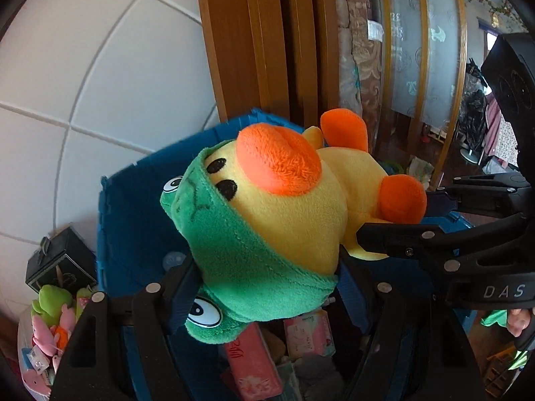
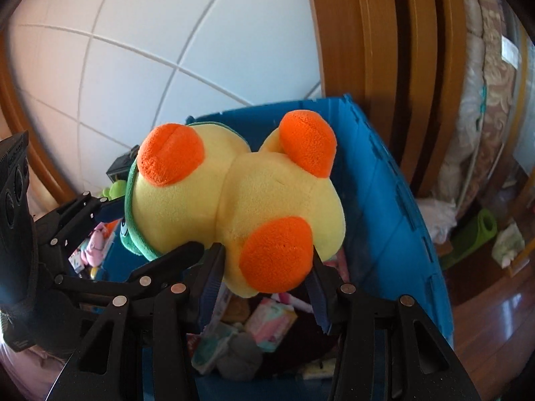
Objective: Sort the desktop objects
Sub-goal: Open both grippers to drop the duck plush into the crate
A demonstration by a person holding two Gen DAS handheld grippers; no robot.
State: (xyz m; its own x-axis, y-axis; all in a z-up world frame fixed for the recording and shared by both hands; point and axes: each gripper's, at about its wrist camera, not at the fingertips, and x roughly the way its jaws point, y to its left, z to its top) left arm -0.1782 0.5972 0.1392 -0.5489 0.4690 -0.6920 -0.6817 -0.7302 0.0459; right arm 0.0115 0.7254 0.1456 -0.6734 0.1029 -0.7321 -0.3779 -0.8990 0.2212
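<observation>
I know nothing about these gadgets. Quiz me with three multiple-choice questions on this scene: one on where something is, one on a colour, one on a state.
1. Where is the yellow plush duck with the green frog hood?
A. Above the blue plastic bin
B. On the wooden floor
C. Beside a window

2. What colour are the duck's feet?
A. Green
B. Orange
C. Pink

3. How is the duck held?
A. By the left tool alone
B. By nothing
C. By both the left tool and the right tool

Answers:
1 A, the bin's walls and contents show below and behind it.
2 B, both round foot pads are orange.
3 C, one tool clamps the hooded head, the other the body by a foot.
</observation>
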